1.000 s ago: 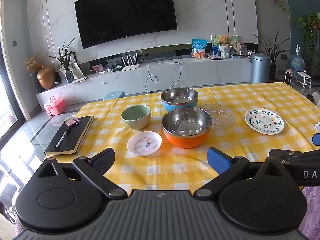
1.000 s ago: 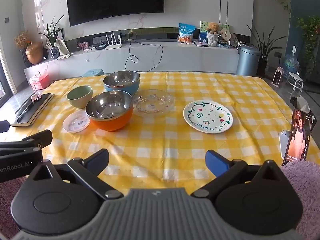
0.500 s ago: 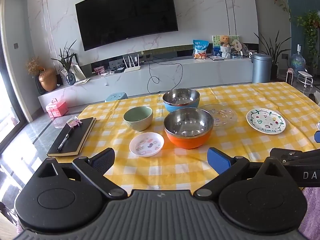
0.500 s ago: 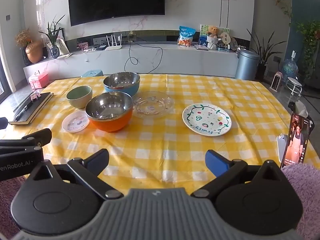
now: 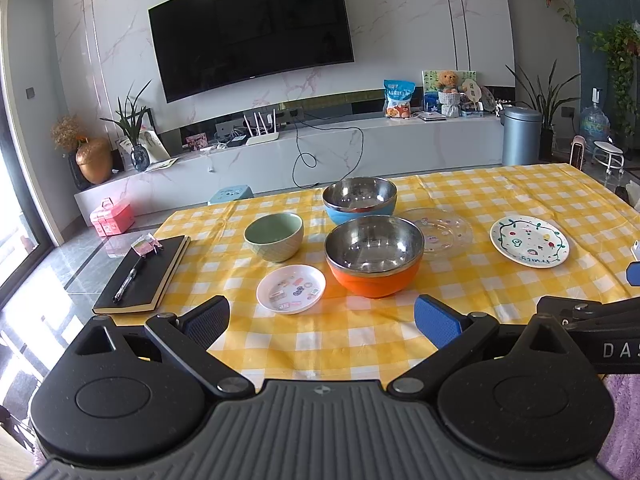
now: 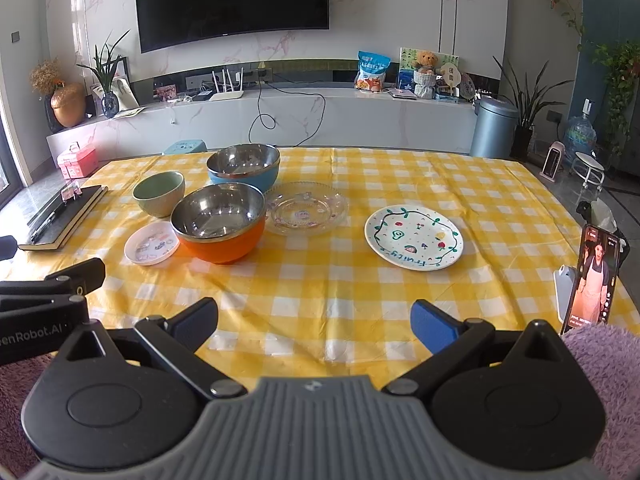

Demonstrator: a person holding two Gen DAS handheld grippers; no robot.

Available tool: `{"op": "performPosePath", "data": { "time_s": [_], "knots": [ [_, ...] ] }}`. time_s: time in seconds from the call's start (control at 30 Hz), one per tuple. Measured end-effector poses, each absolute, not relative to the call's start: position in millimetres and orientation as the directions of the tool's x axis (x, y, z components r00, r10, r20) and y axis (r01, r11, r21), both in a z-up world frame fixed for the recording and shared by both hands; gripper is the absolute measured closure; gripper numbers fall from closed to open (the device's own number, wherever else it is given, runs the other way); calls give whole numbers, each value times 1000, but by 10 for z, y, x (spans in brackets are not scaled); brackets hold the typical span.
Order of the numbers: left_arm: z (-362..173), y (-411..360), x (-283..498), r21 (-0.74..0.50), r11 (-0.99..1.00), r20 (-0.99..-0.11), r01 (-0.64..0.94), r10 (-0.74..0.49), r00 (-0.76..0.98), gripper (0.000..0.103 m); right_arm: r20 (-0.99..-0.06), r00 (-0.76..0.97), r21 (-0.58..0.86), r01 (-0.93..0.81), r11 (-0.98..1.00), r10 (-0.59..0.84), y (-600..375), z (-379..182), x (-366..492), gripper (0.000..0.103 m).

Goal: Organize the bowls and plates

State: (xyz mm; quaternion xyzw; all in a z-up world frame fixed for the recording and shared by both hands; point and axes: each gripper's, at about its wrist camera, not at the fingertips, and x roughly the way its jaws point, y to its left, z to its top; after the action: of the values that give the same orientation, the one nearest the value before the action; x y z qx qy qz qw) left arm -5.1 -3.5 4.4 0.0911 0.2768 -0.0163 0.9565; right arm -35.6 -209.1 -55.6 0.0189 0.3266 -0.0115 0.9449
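Observation:
On the yellow checked table stand an orange steel-lined bowl [image 5: 374, 258] [image 6: 220, 222], a blue steel-lined bowl [image 5: 360, 200] [image 6: 243, 165] behind it, and a green bowl [image 5: 274, 236] [image 6: 159, 193] to the left. A small pink plate [image 5: 291, 289] [image 6: 151, 243] lies in front, a clear glass plate [image 5: 440, 232] [image 6: 306, 213] to the right, and a white painted plate [image 5: 529, 240] [image 6: 413, 237] farther right. My left gripper [image 5: 322, 320] and right gripper [image 6: 314, 322] are both open and empty, held near the table's front edge, short of all dishes.
A black notebook with a pen [image 5: 144, 274] [image 6: 60, 216] lies at the table's left edge. A phone on a stand [image 6: 591, 278] is at the right edge. A purple fluffy cloth [image 6: 604, 360] lies by the front. A TV wall and low cabinet stand behind.
Both grippers have risen and drawn back slightly, so the dishes sit a little lower and farther in view. Nothing on the table has moved.

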Motion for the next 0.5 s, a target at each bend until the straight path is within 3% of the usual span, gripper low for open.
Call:
{"op": "performPosePath", "data": {
  "time_s": [0.5],
  "knots": [
    [35,-26,-43,166,983,-532,84,18,846,0,-617,787,33,35,999,-7,-2102,-550,-353,3]
  ]
}}
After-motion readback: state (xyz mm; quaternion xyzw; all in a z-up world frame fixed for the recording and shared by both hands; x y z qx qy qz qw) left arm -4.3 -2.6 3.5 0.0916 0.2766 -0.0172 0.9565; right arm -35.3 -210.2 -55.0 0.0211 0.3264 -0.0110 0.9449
